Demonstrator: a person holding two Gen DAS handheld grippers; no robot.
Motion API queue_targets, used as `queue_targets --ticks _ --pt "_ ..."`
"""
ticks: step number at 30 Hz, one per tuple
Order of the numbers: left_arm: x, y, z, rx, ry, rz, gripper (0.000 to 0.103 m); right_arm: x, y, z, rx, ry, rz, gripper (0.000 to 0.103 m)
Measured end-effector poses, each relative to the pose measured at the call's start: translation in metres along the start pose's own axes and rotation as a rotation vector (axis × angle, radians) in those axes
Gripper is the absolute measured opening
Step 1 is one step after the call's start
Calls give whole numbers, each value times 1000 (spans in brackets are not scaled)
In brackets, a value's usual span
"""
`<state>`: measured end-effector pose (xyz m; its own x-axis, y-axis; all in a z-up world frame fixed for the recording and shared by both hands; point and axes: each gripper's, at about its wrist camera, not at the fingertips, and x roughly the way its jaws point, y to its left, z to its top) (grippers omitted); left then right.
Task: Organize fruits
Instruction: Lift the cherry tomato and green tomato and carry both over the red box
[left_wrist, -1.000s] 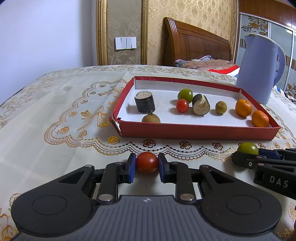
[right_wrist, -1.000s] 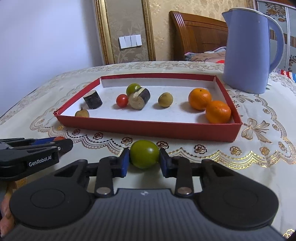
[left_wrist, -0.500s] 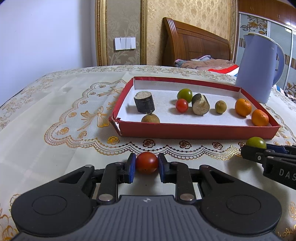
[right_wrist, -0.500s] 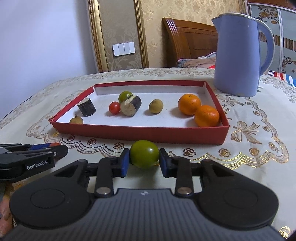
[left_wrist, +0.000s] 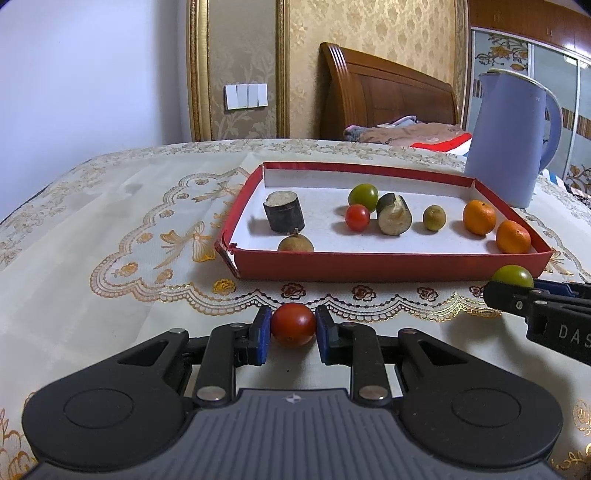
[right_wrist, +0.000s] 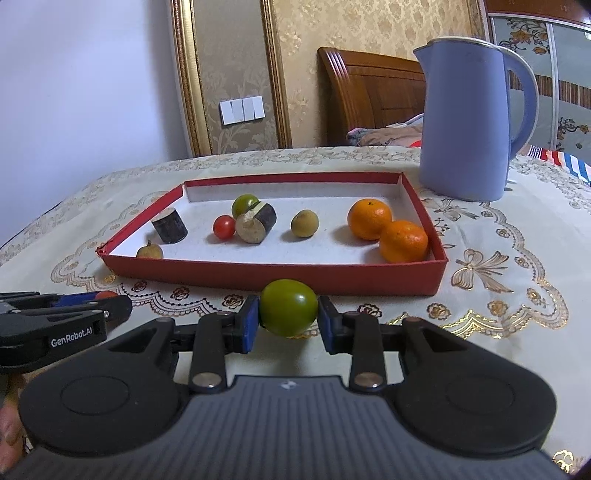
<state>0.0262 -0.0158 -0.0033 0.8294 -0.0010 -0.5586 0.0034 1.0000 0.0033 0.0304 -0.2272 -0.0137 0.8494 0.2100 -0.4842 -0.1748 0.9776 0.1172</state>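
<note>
Fruit sits pinched in both tools, in front of the near wall of a red tray. Left tool has its blue pads closed onto a red tomato, one pad on each side of it. Right tool is likewise closed around a green tomato, which fills the gap between its pads. Whether either fruit touches the lace-patterned cloth of the surface cannot be told from these views.

Inside the tray lie a dark cut cylinder standing on end, a brown round fruit with a stem at the near wall, a second green tomato with a small red tomato just in front of it, another dark cylinder lying on its side (its pale cut face turned toward the cameras), an olive-coloured round fruit, and two oranges touching each other at the tray's right end.

Beyond the tray's far right corner stands a blue jug, upright on the surface.
</note>
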Motion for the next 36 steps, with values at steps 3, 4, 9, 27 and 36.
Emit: queue_targets --ticks 3,4,9,27,36 --pt "0 0 0 3 -2 -1 24 -1 -1 0 1 -7 -5 32" --pt "0 0 0 2 -1 -2 24 -1 -1 0 2 -7 -5 32" --pt "-1 1 0 5 -4 -3 24 -1 -1 0 5 -11 -6 32" --pt "-8 -8 -1 47 -14 -16 24 -6 -4 2 18 -48 -18 32" --pt "-13 -18 5 78 -20 -9 24 -11 -16 9 67 -67 -5 32"
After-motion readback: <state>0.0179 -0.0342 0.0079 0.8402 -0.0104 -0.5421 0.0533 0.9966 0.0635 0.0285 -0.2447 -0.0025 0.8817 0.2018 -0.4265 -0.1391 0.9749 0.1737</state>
